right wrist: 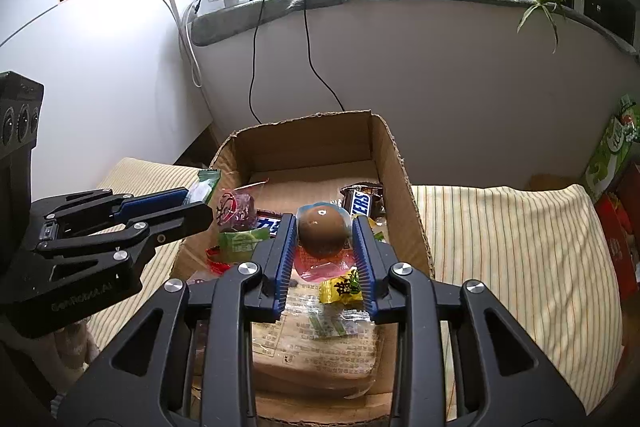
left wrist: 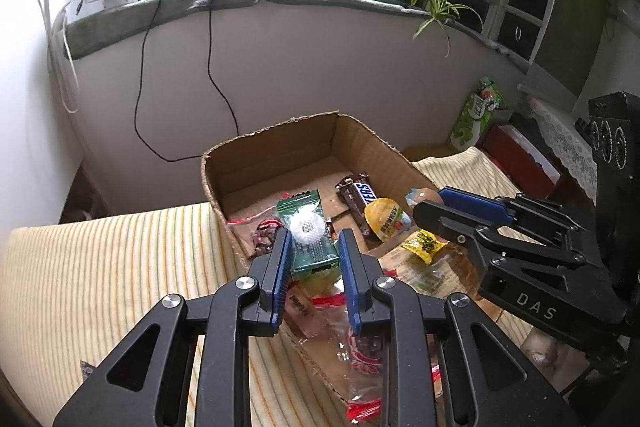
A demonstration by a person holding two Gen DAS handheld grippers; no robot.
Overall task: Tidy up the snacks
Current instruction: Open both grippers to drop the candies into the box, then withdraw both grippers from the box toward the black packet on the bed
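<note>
Evidently, the left gripper (left wrist: pixel 315 247) clamped a green foil-wrapped snack packet (left wrist: pixel 310 233); the right gripper (right wrist: pixel 325 239) pinched a brown egg in clear wrap (right wrist: pixel 322 230). Slick wrap risked slipping, dropping the egg outside the brown cardboard box (right wrist: pixel 394 163) at 12 o'clock.

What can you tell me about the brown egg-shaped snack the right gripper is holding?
The packaged egg is a smooth, glossy brown oval sealed in clear film with a blue top edge and pink-red printed bottom. The right gripper is shut on it, blue pads pressing both sides, holding it above the snacks in the open cardboard box.
</note>
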